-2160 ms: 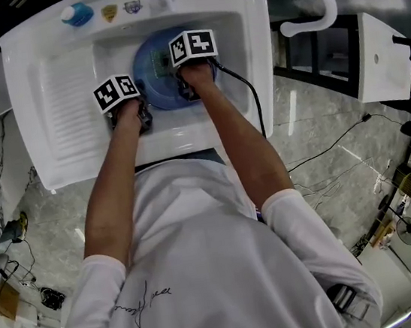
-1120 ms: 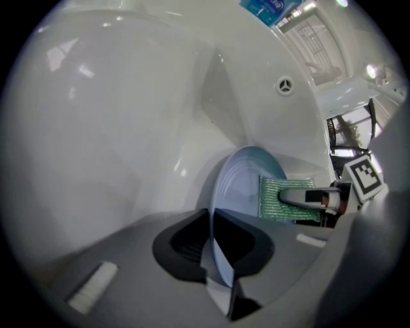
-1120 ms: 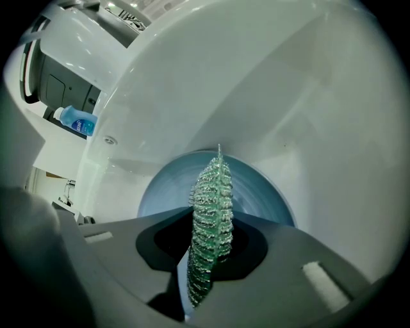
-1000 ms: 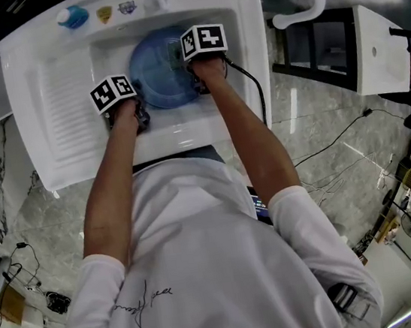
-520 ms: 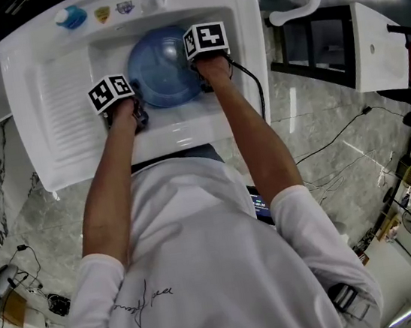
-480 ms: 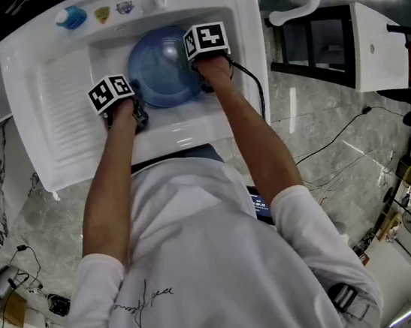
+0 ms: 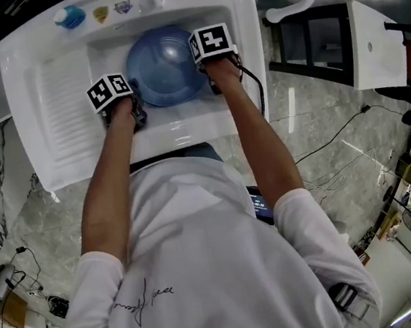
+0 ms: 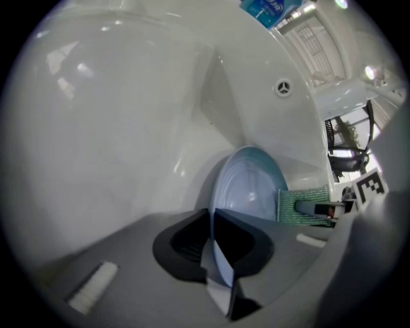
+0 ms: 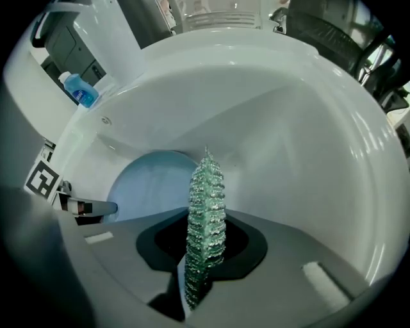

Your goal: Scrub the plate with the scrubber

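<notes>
Blue plate lies in the basin of the white sink. Left gripper is clamped on the plate's near rim. Right gripper is pinched tight on the green scrubber, which sits at the plate's right edge; contact is unclear.

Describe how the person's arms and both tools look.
The left tool and the right tool each have a grey body with black pads. Each carries a cube with black-and-white square markers: the left cube and the right cube. A black cable leaves the right tool. The person wears a white short-sleeved shirt; the forearms are bare.
</notes>
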